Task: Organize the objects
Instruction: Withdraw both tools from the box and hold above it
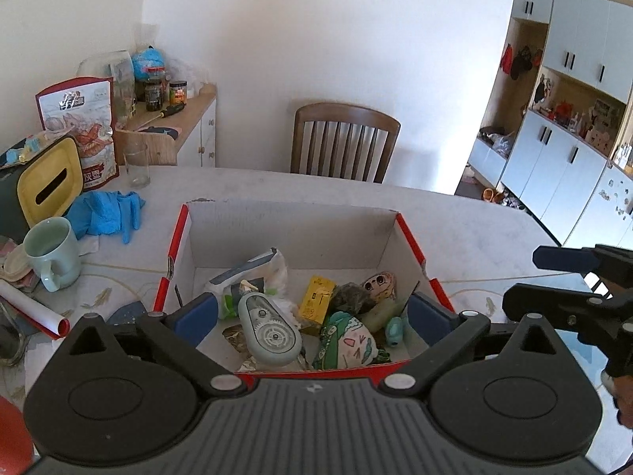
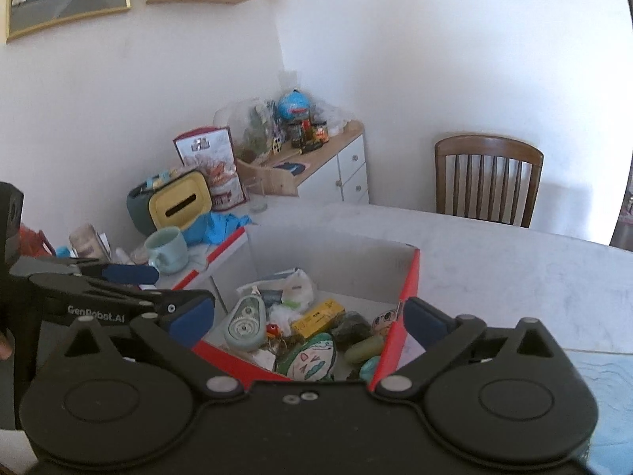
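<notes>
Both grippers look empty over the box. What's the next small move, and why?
Probably swing the left gripper left toward the blue gloves lying loose on the table. Both it and the right gripper stand open with nothing between the pads, above the red-edged box that already holds the small items, while the gloves and the mug are outside it.

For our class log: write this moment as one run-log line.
left gripper: open, empty | right gripper: open, empty | red-and-white cardboard box: holds small items
</notes>
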`<state>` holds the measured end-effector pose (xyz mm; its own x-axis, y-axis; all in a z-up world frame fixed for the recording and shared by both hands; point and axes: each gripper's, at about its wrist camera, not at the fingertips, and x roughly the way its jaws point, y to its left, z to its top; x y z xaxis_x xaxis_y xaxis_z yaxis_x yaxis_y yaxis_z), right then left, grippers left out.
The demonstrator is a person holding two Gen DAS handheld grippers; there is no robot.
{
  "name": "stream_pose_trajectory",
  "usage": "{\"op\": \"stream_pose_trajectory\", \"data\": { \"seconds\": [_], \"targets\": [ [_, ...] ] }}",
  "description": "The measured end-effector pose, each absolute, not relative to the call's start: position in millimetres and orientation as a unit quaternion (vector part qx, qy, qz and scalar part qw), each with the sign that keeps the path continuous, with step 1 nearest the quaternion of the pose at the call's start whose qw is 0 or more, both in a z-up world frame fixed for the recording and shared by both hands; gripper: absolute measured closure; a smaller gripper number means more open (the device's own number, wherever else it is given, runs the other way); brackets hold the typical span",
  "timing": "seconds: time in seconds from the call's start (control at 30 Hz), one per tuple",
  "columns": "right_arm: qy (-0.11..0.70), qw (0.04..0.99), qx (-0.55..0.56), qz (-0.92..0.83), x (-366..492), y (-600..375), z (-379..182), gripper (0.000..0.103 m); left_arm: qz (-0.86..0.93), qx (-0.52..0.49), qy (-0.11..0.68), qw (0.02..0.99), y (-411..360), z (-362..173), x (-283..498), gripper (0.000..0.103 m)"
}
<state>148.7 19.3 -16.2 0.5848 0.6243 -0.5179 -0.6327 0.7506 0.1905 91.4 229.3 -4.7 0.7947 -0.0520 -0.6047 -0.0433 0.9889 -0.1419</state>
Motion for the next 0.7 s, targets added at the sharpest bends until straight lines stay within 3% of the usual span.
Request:
{"op": "stream_pose_trajectory", "data": {
  "seconds": [0.7],
  "targets": [
    [0.262,0.901,-0.020,0.344,112,13,-14,0.001,-0.001,-0.054,0.314,0.948,202,10,63,0.000]
  ]
}}
